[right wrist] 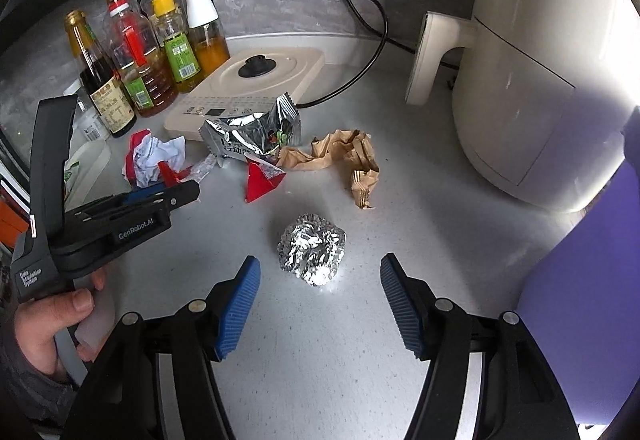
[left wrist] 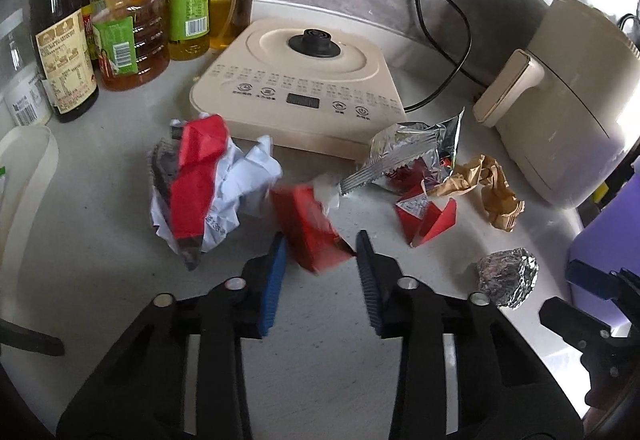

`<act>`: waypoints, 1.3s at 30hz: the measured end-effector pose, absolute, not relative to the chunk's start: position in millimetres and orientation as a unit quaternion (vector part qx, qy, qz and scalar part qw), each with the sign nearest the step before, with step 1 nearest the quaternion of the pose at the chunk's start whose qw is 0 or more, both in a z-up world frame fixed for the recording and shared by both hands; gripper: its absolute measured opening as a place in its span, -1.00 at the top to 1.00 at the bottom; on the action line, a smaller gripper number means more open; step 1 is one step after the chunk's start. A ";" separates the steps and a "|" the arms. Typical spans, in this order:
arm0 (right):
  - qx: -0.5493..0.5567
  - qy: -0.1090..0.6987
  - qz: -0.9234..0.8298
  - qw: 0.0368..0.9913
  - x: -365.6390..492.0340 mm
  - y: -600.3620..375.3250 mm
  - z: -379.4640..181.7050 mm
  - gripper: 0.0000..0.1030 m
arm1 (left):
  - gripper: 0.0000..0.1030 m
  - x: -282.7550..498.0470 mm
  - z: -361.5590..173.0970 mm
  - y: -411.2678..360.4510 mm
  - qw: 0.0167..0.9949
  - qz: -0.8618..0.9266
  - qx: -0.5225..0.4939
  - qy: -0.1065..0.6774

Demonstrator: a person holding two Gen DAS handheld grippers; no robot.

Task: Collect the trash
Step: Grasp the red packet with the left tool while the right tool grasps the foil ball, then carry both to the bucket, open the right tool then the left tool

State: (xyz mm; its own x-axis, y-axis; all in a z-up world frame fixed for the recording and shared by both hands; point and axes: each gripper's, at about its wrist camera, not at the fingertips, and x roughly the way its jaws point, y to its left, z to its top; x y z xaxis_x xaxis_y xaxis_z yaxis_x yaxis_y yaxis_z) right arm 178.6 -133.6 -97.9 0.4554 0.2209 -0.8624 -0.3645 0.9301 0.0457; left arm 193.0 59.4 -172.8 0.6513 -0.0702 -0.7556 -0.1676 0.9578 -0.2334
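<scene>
- Trash scattered on pale tabletop [right wrist: 400,224] before cream cooker base [left wrist: 296,88]: crumpled red-and-white paper [left wrist: 200,180], silver snack bag [left wrist: 416,148], brown paper wrap [left wrist: 488,188], red torn packet [left wrist: 428,216].
- Left hand-held gripper [left wrist: 320,244] — blue pads either side of red wrapper [left wrist: 308,228], right pad against it; full pinch impossible to tell.
- Right hand-held gripper [right wrist: 320,272] spread wide — foil ball [right wrist: 312,254] just ahead between fingers, untouched.
- Oil bottles [left wrist: 128,8] at back left, air fryer [right wrist: 532,72] right.
</scene>
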 end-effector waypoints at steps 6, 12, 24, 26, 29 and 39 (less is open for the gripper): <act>-0.083 0.496 0.165 0.849 188.9 -127.7 -104.3 -0.19 | 0.54 192.9 -172.7 55.6 0.902 0.028 -0.148 0.405; -0.082 0.504 0.169 0.843 195.9 -121.9 -115.7 -0.19 | 0.55 190.9 -170.5 54.7 0.904 0.024 -0.150 0.400; -0.062 0.515 0.202 0.831 199.6 -122.5 -126.8 0.27 | 0.55 181.3 -157.2 49.7 0.908 0.030 -0.136 0.396; -0.057 0.510 0.205 0.834 197.4 -126.5 -121.0 0.27 | 0.55 179.5 -152.2 47.0 0.909 0.033 -0.133 0.393; -0.049 0.498 0.212 0.840 192.2 -132.3 -108.7 0.27 | 0.55 174.9 -142.0 42.0 0.913 0.039 -0.128 0.386; -0.028 0.440 0.233 0.867 169.9 -151.9 -58.9 0.27 | 0.57 147.5 -102.0 17.4 0.928 0.052 -0.096 0.357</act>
